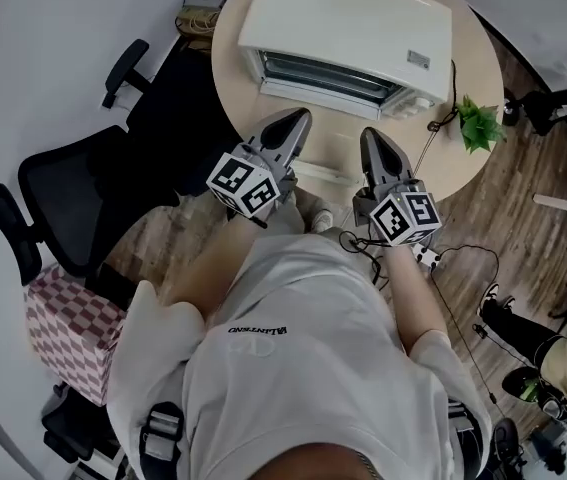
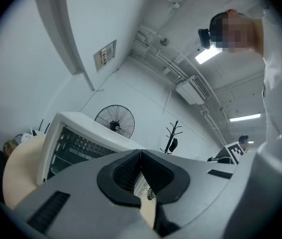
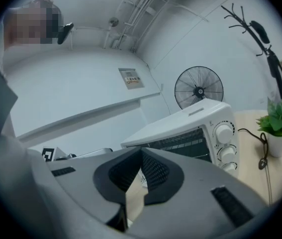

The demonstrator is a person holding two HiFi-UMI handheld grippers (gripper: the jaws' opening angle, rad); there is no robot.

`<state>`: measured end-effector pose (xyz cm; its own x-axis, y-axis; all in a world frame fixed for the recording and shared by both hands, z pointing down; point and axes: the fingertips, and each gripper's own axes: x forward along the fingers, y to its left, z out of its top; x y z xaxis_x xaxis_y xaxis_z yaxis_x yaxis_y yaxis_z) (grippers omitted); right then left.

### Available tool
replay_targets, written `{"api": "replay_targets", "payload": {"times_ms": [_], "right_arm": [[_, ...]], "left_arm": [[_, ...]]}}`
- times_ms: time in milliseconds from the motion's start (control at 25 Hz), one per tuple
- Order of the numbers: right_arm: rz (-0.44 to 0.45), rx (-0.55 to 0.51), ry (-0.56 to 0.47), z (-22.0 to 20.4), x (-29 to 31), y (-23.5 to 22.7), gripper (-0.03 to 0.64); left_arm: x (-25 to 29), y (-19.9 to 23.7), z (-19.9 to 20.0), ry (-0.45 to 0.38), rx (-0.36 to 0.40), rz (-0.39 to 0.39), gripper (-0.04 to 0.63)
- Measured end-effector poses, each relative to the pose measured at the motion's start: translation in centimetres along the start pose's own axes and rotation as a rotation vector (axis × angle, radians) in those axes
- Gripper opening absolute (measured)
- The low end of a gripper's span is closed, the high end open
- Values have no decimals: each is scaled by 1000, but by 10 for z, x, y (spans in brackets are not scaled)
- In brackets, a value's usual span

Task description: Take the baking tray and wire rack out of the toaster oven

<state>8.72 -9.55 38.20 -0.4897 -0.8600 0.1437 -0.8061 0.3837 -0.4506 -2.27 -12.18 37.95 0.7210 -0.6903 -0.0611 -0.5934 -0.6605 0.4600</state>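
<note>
Left gripper [image 1: 300,118] and right gripper [image 1: 371,135] are hovering side by side over the near edge of the round desk [image 1: 483,68]. Both are pointing at the white toaster oven [image 1: 348,28] without touching it, and the fingers of each are pressing together on nothing. The oven is sitting on the desk with its glass front facing the person, the wire rack [image 3: 190,141] showing as bars behind the glass, the baking tray too dim to tell.
</note>
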Motion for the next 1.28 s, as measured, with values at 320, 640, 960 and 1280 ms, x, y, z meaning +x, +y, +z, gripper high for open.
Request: {"api": "replay_targets", "payload": {"times_ms": [320,640,960,1280], "right_arm": [[-18,259,-25,-21,46,-29,3],[-42,497,-36,-44,74,-79,49],[-34,622,-60,-57,104,-109,49],[-61,752,-101,-68,125,-125,49]], "left_arm": [[24,50,-28,-31,-306,-24,6],[58,85,-66,-54,-497,28,56],[86,116,-94,-109,-666,71,120],[93,144,-103,-146,-773,108,128]]}}
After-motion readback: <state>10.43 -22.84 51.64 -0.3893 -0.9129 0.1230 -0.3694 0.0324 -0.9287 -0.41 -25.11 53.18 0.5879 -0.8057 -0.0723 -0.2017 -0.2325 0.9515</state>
